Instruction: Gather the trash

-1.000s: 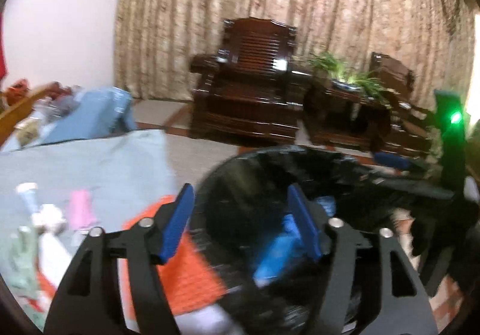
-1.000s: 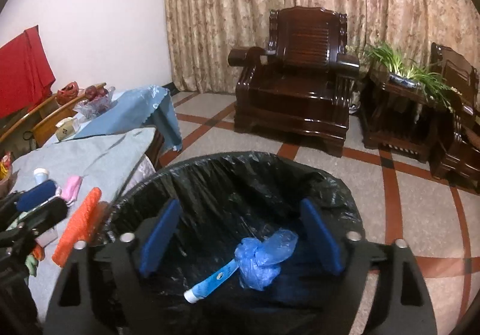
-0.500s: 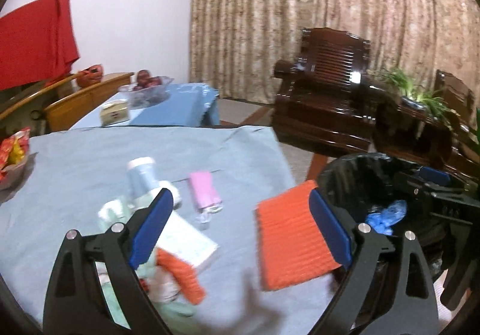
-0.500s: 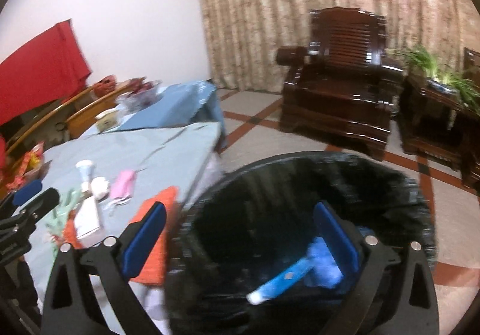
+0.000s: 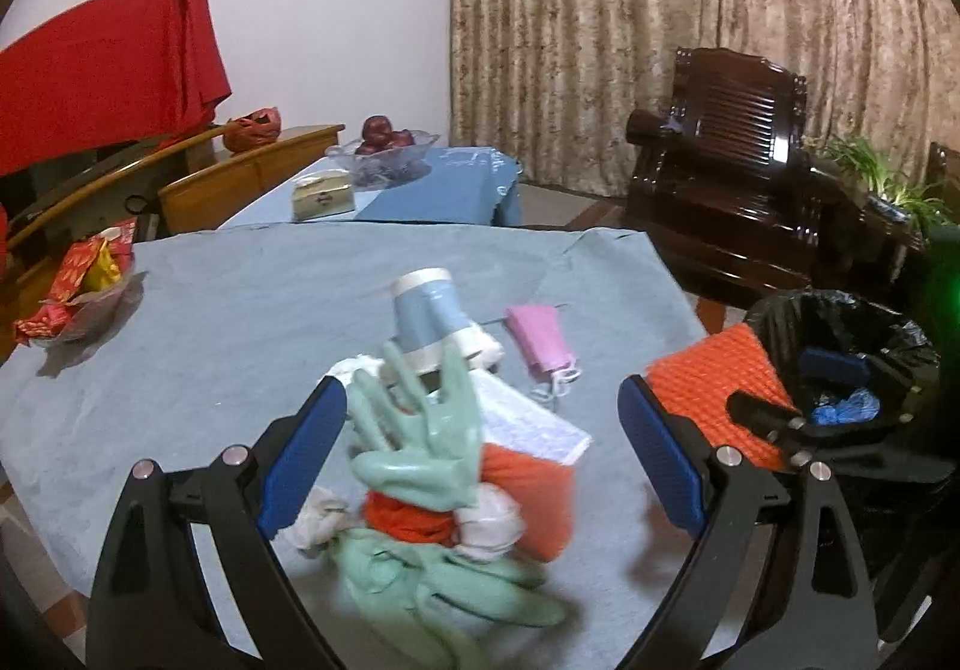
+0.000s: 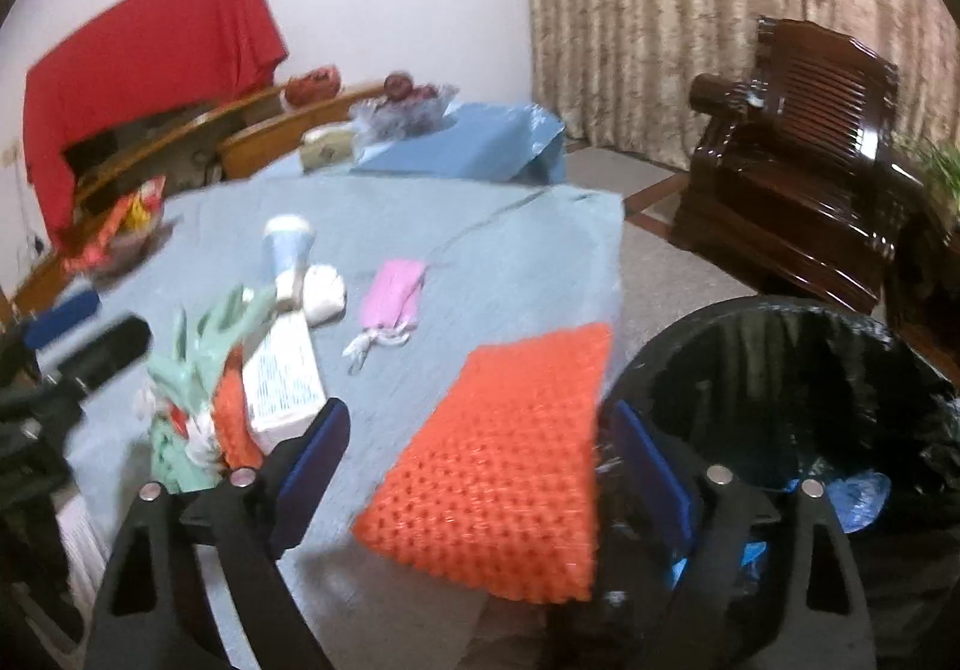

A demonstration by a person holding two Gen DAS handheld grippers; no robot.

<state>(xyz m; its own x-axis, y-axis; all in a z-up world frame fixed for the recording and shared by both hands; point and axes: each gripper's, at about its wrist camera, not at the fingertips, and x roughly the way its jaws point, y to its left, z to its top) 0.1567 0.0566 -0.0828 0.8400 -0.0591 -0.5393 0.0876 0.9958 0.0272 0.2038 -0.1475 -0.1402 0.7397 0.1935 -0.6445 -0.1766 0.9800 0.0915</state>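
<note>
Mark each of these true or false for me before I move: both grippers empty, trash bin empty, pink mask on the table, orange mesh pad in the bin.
1. Both the left gripper and the right gripper are open and hold nothing. True.
2. The black-lined trash bin is empty. False: crumpled blue plastic lies inside.
3. The pink face mask lies on the blue-grey tablecloth. True.
4. The orange mesh pad is inside the bin. False: it lies at the table's edge beside it.

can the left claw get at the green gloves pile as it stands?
Probably yes. The left claw is open, and the green rubber gloves lie right between its fingers on the grey tablecloth. Nothing sits above them; orange netting and a white packet are tangled in.
</note>
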